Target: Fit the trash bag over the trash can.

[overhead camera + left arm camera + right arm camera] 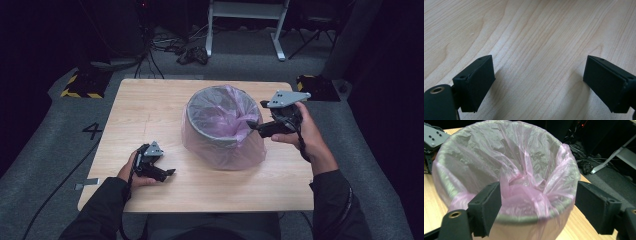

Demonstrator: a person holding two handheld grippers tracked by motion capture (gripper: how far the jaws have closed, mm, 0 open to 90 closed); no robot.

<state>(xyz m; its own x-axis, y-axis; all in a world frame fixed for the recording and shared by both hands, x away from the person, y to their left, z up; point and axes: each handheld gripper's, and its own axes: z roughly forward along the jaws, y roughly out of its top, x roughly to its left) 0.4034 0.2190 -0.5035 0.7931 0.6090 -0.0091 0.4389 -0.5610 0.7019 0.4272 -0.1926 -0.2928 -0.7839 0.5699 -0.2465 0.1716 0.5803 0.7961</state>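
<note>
Pink-lined bin [220, 125] sits just beyond the right hand-held gripper [256, 126], jaws apart; left hand-held gripper [167, 173] also apart

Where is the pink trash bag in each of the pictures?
High view: the pink trash bag lines the grey bin mid-table, draped over its sides.
Left gripper view: bare wooden table between open jaws, no bag.
Right gripper view: the bag is right ahead, its rim between the open jaws.
Shared landmark: the light wood tabletop.
</note>
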